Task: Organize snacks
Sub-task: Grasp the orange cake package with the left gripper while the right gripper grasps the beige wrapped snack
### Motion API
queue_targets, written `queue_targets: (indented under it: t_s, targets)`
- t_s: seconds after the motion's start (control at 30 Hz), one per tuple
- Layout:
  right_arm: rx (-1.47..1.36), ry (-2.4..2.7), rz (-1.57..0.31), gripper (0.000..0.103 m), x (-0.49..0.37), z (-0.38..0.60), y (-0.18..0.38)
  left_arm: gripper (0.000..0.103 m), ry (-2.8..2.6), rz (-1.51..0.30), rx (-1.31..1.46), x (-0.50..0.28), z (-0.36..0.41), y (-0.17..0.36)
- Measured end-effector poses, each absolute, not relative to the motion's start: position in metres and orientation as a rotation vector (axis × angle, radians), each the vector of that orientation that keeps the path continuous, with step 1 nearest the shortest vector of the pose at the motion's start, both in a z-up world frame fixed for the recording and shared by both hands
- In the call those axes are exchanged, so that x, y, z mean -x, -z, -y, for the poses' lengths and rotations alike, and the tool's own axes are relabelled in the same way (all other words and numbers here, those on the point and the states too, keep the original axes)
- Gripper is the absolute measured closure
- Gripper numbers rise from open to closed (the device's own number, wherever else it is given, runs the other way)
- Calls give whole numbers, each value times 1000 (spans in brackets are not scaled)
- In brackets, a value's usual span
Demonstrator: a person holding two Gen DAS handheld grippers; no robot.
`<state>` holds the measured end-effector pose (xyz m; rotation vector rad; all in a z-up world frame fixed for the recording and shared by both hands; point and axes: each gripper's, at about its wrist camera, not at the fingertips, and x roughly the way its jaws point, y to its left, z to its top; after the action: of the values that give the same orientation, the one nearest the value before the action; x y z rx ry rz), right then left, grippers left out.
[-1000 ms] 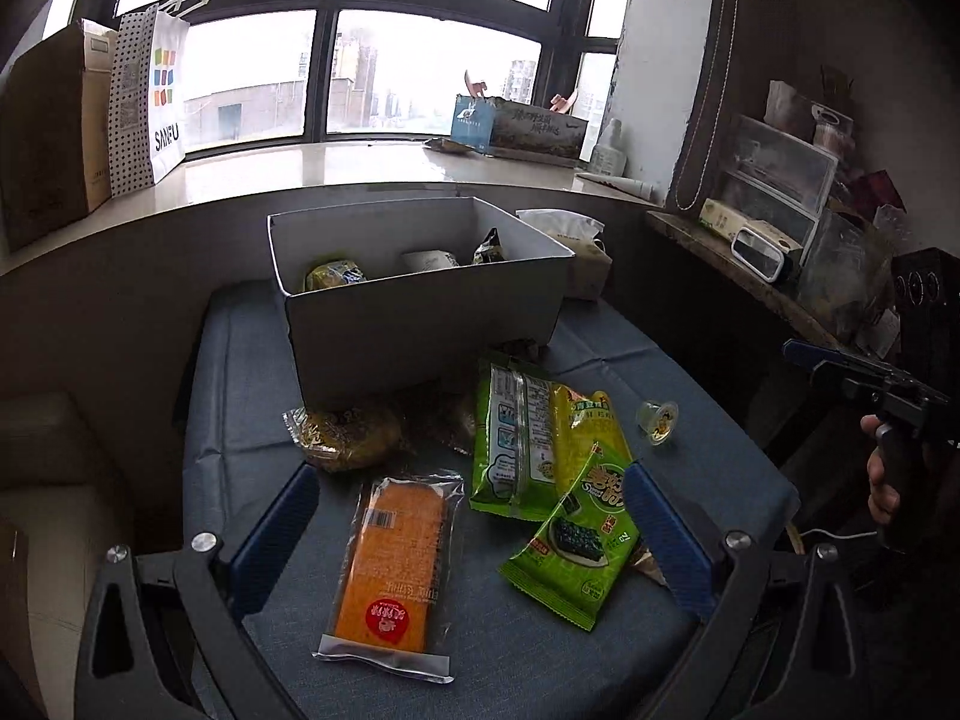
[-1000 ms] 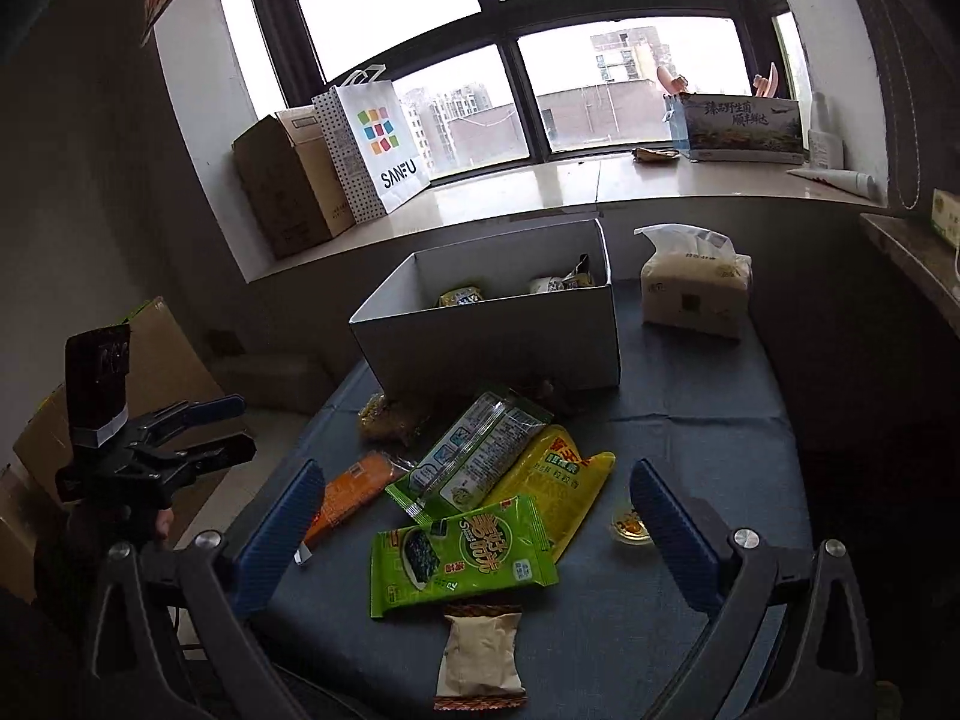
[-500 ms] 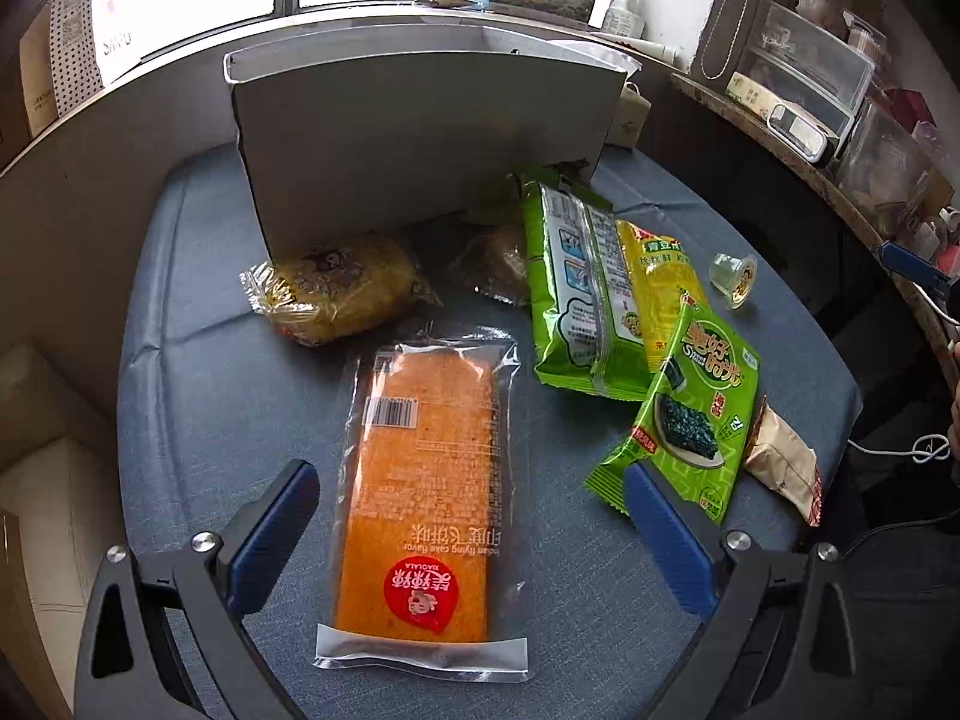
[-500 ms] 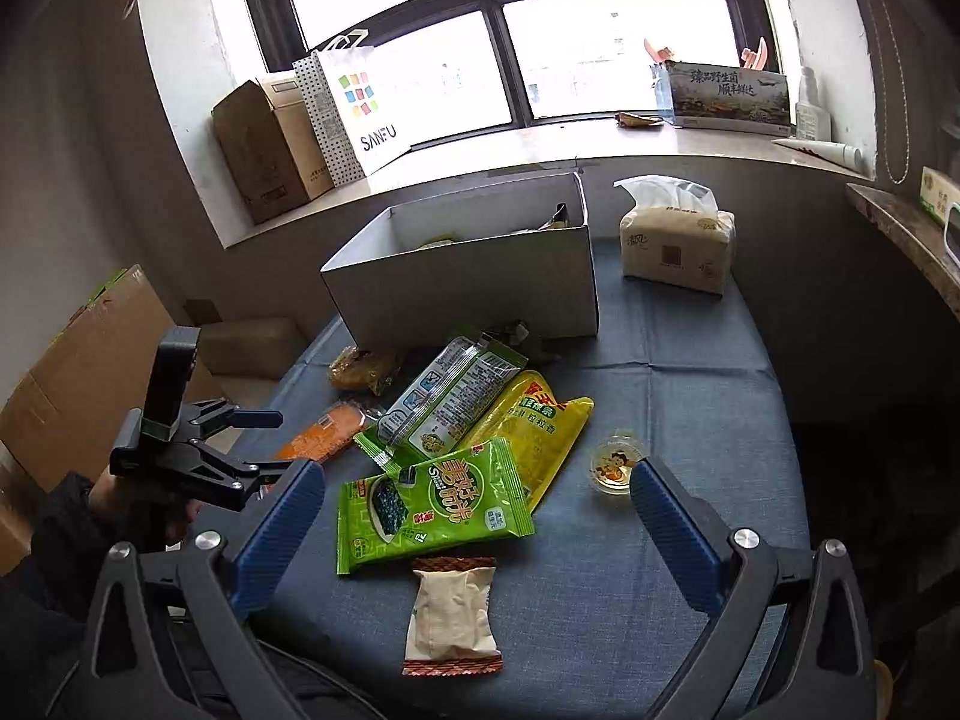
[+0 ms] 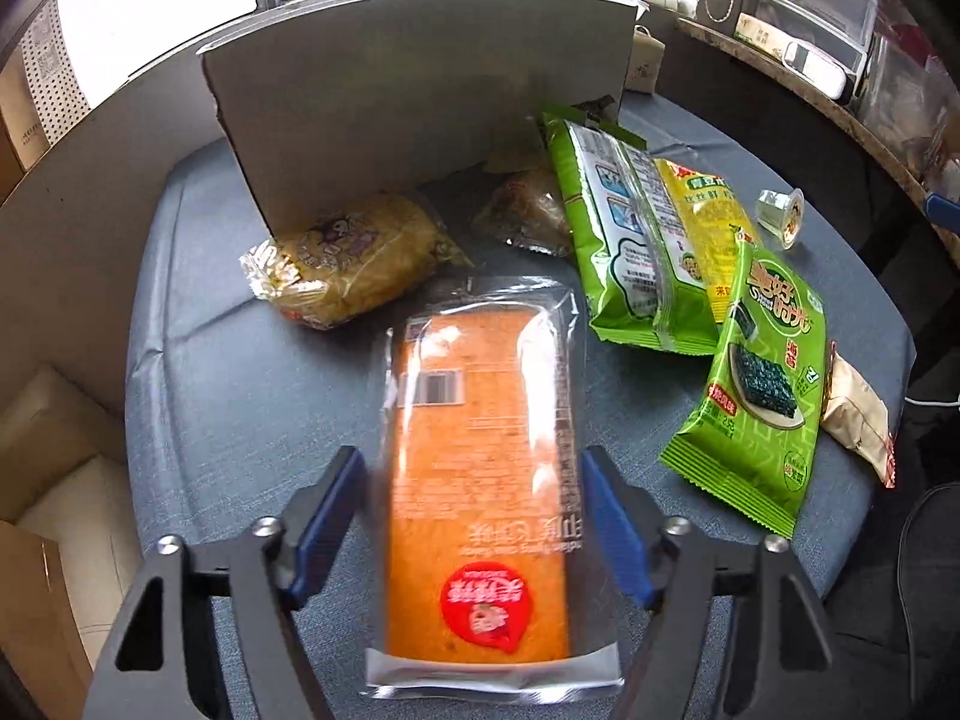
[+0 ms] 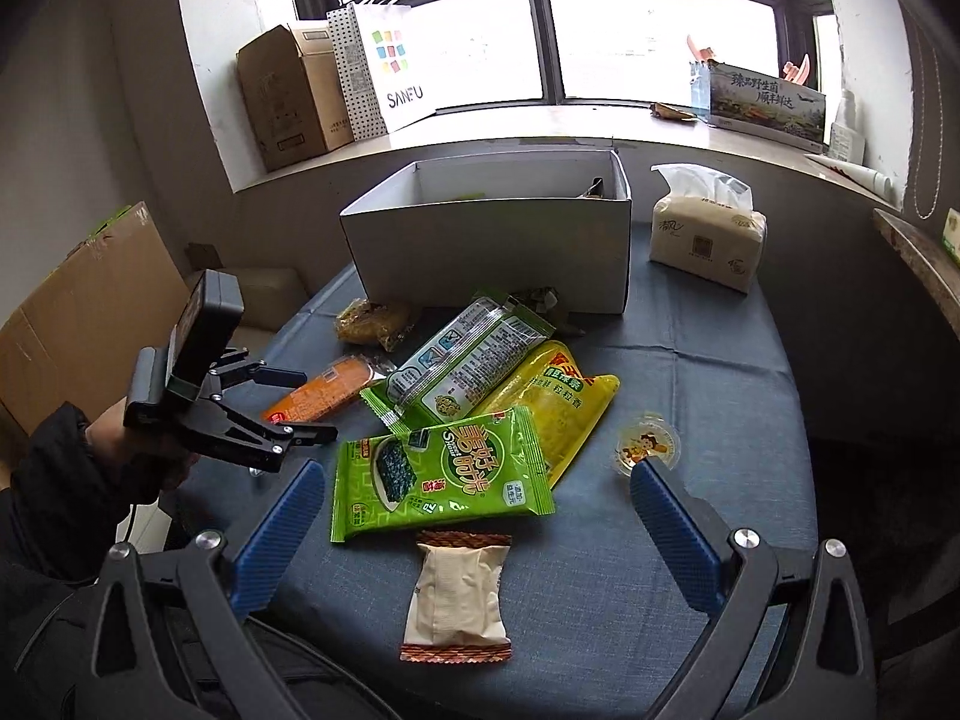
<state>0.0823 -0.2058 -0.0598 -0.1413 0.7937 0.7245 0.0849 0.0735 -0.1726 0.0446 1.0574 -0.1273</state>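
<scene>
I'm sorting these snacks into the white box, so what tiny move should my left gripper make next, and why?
Probably finish closing. The left gripper is closing with the orange cake pack between its jaws, a blue pad at each long edge, the pack flat on the table. Once it grips, lift toward the white box. The right gripper is open and holds nothing.

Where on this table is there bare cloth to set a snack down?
Free: between tissue pack and jelly cup, and the table's near right corner. Crowded: below the box, from the orange pack to the yellow bag.
</scene>
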Motion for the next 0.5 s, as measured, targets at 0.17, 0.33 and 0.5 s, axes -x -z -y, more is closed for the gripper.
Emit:
queue_targets:
  t_s: [0.17, 0.33, 0.5]
  targets:
    - [168, -725, -801, 0, -81, 202, 64, 45, 125, -1025, 1, -76, -76, 166]
    - [220, -700, -848, 0, -86, 200, 79, 46, 164, -964, 84, -49, -76, 149]
    - [299, -679, -935, 0, -88, 191, 103, 46, 210, -877, 122, -26, -72, 116]
